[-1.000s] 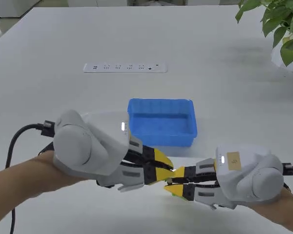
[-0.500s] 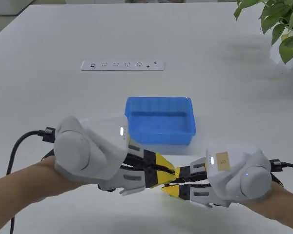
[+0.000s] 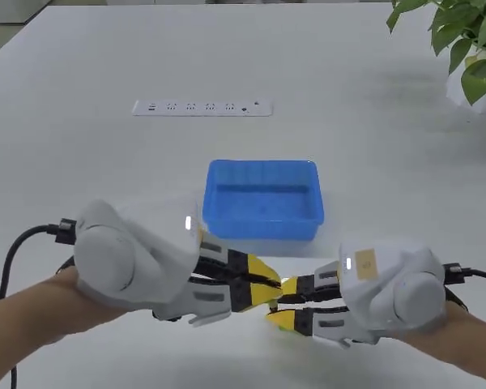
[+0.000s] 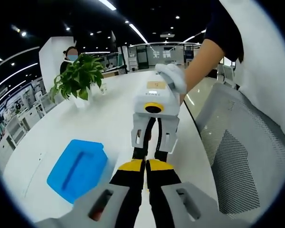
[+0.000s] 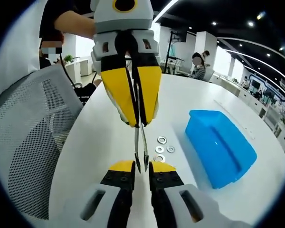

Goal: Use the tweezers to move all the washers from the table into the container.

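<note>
My left gripper [image 5: 140, 121] pinches the tweezers [image 5: 142, 142] between its yellow jaws. My right gripper [image 5: 141, 167] has its jaws close around the tweezer tips; I cannot tell whether they grip. 4 washers [image 5: 159, 148] lie on the table [image 5: 92, 142], near the blue container [image 5: 221, 147].

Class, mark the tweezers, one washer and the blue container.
tweezers [image 5: 143, 142], right gripper view, on one thin prong.
washer [image 5: 162, 140], right gripper view, middle of the topmost one.
blue container [image 3: 263, 228], head view, on its front wall.
</note>
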